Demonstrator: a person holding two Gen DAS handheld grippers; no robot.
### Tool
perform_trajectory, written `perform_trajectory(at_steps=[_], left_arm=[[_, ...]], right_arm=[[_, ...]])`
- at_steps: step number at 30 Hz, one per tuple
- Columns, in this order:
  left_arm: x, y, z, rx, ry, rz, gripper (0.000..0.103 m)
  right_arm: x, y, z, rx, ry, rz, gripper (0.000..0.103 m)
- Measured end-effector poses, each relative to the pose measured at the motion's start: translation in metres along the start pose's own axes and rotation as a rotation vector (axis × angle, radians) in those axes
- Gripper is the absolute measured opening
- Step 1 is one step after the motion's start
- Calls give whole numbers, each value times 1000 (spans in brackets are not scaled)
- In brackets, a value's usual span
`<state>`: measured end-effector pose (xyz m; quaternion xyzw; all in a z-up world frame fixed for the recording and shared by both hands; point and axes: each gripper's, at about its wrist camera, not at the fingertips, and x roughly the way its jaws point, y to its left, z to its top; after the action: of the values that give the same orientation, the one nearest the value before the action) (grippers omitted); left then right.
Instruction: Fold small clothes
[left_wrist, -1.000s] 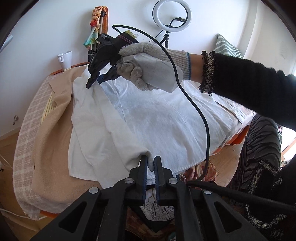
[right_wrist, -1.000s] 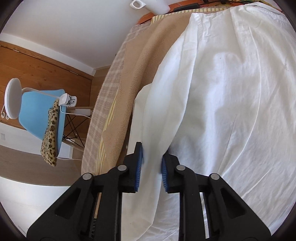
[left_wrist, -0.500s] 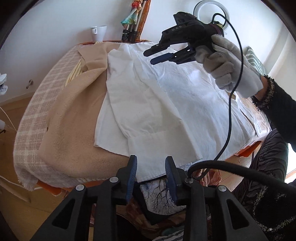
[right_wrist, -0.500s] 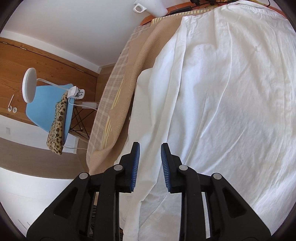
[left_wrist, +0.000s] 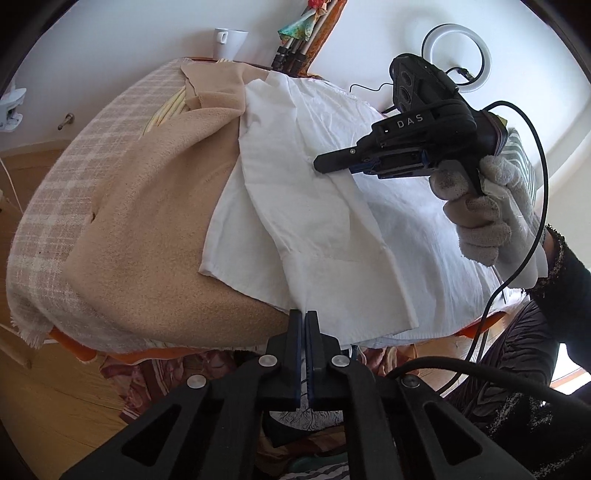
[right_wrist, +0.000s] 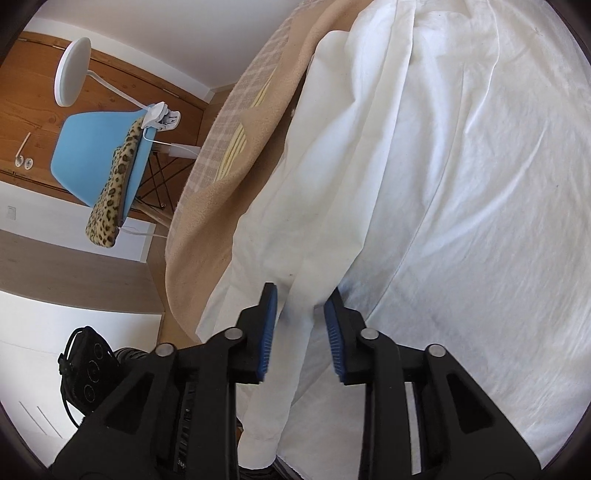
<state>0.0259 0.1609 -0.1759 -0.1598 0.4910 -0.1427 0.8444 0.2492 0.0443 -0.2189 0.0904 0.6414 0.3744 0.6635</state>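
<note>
Shirt (left_wrist: 325, 229), white, lies spread over a tan blanket (left_wrist: 147, 221) on the table. Left gripper (left_wrist: 304, 321) sits pinched together at the shirt's near hem. Right gripper (right_wrist: 300, 295), in a gloved hand (left_wrist: 495, 214), is closing around a raised fold.

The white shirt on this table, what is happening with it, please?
A person is folding a white shirt spread on a beige blanket over the table. The left gripper is shut at the shirt's near hem; whether it pinches the cloth cannot be told. The right gripper, held in a gloved hand, is closing around the folded-in sleeve, which lies between its fingers.
</note>
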Motion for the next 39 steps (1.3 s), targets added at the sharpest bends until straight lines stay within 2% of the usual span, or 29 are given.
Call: perform_trajectory(at_steps=[3,6,8,10,11,13,14,15,19,22,24,26,32,34,37,39], left_arm=[[-13,2,2,19,-30,55,0],[-15,9,2,9,-12,82,2],[-16,9,5,24,-17,106,7],[-22,10,11,29,-50,111,30],[-24,13,14,25,-68,112,32],[-23,19,23,8,-67,94,32],[-22,21,27,3,-70,84,32],[-22,22,31,0,-74,81,32],[-17,23,42,-3,-84,80,34],[-9,21,41,6,-63,77,35],[-3,23,41,6,-49,83,38],[2,27,41,-3,-35,82,40],[12,41,50,-48,-20,64,45],[17,42,51,-54,-7,55,45],[21,44,52,-46,2,66,45],[22,46,53,-51,0,62,45]], right_arm=[[1,-2,-3,37,5,63,9],[1,4,-5,-20,39,-25,9],[-7,7,-2,-49,44,-21,11],[-25,10,6,-85,-6,-32,14],[-35,10,12,-94,-36,-34,17],[-56,8,29,-94,-101,-47,30],[-66,7,39,-93,-138,-58,40],[-74,5,49,-88,-172,-69,43],[-92,-6,97,-50,-247,-68,43],[-88,-11,130,-45,-270,-135,45],[-81,-20,150,-31,-266,-185,59],[-74,-33,167,-5,-261,-194,63],[-44,-65,197,89,-254,-77,63],[-33,-68,201,90,-240,-56,63],[-22,-70,200,92,-216,22,63],[-16,-71,199,86,-200,62,57]])
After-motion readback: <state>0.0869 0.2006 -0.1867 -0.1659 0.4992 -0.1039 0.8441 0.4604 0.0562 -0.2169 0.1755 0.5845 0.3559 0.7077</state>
